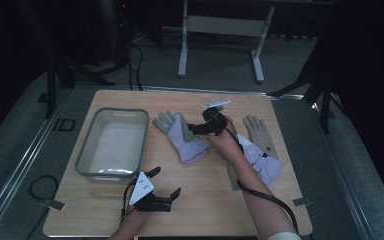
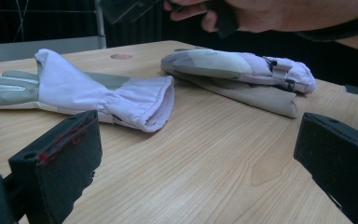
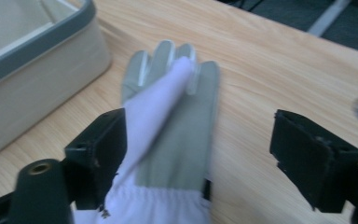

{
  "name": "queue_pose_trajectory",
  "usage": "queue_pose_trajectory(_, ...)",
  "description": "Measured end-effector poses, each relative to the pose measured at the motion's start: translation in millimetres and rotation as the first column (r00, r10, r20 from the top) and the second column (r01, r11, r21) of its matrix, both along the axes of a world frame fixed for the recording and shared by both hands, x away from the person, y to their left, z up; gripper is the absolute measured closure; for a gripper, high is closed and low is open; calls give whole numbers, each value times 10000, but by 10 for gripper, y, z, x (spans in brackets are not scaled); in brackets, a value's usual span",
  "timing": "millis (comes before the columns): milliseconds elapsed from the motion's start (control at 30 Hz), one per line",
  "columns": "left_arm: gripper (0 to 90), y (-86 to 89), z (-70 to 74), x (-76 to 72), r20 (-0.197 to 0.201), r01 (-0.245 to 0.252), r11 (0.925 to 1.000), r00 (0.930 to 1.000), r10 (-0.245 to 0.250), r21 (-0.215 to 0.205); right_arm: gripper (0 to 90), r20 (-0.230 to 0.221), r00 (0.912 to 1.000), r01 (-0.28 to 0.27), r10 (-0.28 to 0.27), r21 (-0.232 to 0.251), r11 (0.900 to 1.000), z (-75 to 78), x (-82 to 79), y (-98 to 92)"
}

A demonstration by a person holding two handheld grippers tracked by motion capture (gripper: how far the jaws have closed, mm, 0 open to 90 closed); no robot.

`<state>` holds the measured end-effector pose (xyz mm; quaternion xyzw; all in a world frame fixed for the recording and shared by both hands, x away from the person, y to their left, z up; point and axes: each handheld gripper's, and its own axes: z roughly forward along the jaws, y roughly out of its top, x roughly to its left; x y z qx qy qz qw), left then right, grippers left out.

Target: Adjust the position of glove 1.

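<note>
Right gripper (image 1: 196,129) over lilac-grey glove (image 1: 181,136), jaws wide, glove between them, pads not yet pressing. Nothing grasped. Bin (image 1: 112,142) beyond glove fingertips, empty; judged destination, so no glove stowed. Second glove pair (image 1: 260,150) behind gripper, near wrist. Left gripper (image 1: 166,186) idle, agape, well apart. Path unobstructed.

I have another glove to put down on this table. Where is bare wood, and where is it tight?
Free: the wood between the left hand-held gripper and the cuff of the left glove, and the far strip beyond the bin. Crowded: the middle right, where the right hand-held gripper stands open over that glove, with the right glove beside the forearm.
</note>
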<state>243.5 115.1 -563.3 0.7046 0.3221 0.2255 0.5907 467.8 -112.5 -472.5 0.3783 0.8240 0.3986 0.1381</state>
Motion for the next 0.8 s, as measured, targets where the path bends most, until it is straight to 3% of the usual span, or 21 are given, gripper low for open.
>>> queue_pose_trajectory(300, 10, -3, -1, -3, 14, 31, 10000, 10000, -31, -13, 363, -172, 9998, -145, 136, -536, 9985, -175, 125, 241)
queue_pose_trajectory(333, 10, -3, -1, -3, 14, 37, 10000, 10000, -37, -8, 426, -281, 9994, -198, 179, -677, 9975, -239, 162, 278)
queue_pose_trajectory(467, 10, -4, -1, -3, 8, 77, 10000, 10000, -77, -16, 524, -492, 9985, -310, 250, -1245, 9917, -407, 211, 331)
queue_pose_trajectory(667, 10, 0, -1, 1, -29, 91, 9999, 10000, -91, -60, 533, -909, 9949, -576, 445, -1460, 9876, -651, 222, 338)
queue_pose_trajectory(800, 10, 1, -1, 1, -36, 78, 9999, 10000, -79, -83, 592, -576, 9968, -645, 546, -1866, 9803, -700, 177, 385)
